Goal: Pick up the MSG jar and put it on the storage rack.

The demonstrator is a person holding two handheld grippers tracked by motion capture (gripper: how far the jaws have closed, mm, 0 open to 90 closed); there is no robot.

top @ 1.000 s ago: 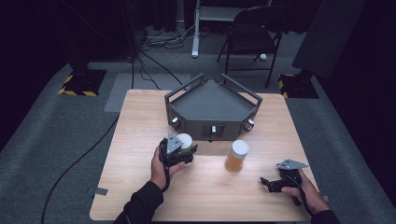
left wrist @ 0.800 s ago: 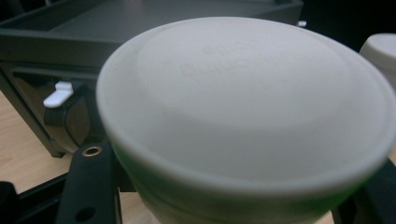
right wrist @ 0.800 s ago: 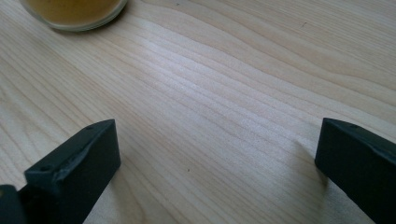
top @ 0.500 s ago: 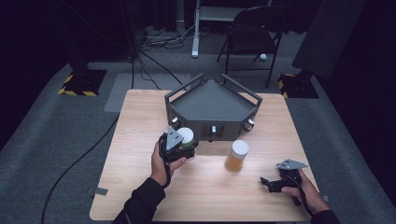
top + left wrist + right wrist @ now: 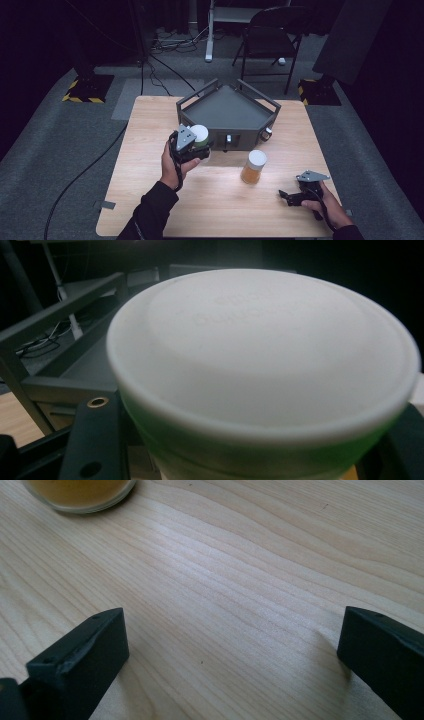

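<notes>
My left gripper (image 5: pixel 196 146) is shut on a jar with a white lid and a green body (image 5: pixel 200 133), held upright above the table just in front of the grey tray's left front corner. In the left gripper view the jar's white lid (image 5: pixel 260 365) looms close, with the black jaws against its sides. A second jar with a white lid and orange contents (image 5: pixel 254 167) stands on the table, and its base (image 5: pixel 80 492) appears at the top left of the right gripper view. My right gripper (image 5: pixel 287 196) (image 5: pixel 232 650) rests open on the wood with nothing between its jaws.
A grey five-sided tray (image 5: pixel 245 136) with raised rails (image 5: pixel 60 305) stands at the back middle of the wooden table (image 5: pixel 220 210). A folding chair (image 5: pixel 270 30), cables and stand bases sit on the floor beyond.
My left gripper has risen with the green jar and moved a little nearer the tray's front. The right gripper and the orange jar have stayed put.
</notes>
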